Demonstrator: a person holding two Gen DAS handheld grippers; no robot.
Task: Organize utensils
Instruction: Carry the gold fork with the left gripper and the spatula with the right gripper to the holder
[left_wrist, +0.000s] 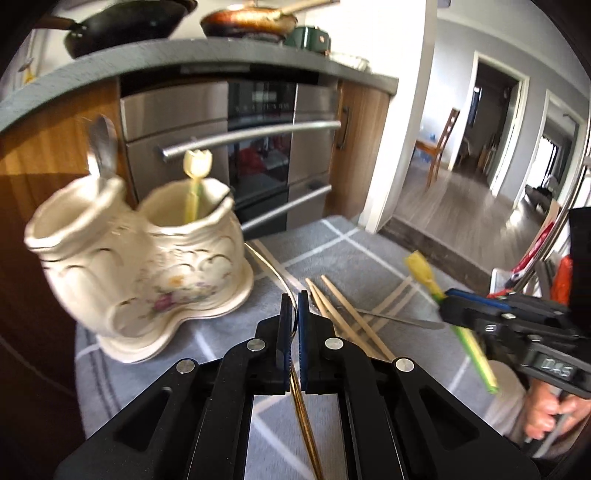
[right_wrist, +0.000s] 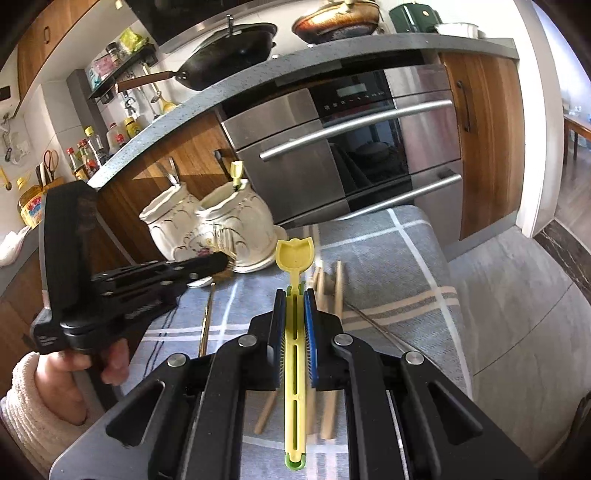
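Over the checked cloth, right fingers clamp the yellow spoon; left fingers pinch seemingly a gold handle.

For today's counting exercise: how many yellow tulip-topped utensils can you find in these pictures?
2. One yellow tulip utensil is clamped in the right gripper; the other stands in the ceramic holder. More may be hidden inside.
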